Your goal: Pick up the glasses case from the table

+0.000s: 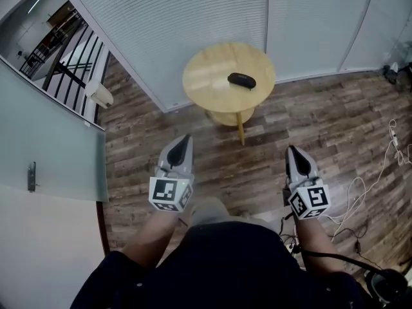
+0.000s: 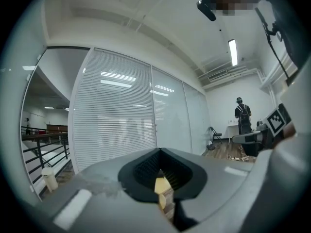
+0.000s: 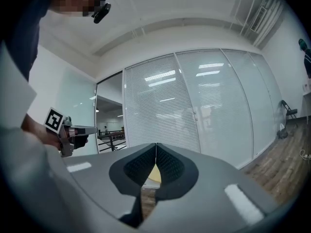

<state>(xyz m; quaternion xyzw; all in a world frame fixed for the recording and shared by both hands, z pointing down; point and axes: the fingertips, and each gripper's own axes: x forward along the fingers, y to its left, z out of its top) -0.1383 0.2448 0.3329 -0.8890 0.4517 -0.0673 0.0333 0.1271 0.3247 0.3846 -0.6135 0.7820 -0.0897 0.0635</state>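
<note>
Nearest the person, the left hand-held gripper [image 1: 185, 138] and the right hand-held gripper [image 1: 291, 149] are held level above the wood-plank floor [image 1: 341, 124], well apart from each other; both have their jaws pressed together with nothing between them (each gripper's own view shows the tips meeting); farther ahead stands a round wooden bench [image 1: 206, 85], well apart from both; the black glasses case [image 1: 241, 80] lies on its top, right of centre; behind the bench runs a wall of white blinds [image 1: 193, 18].
</note>
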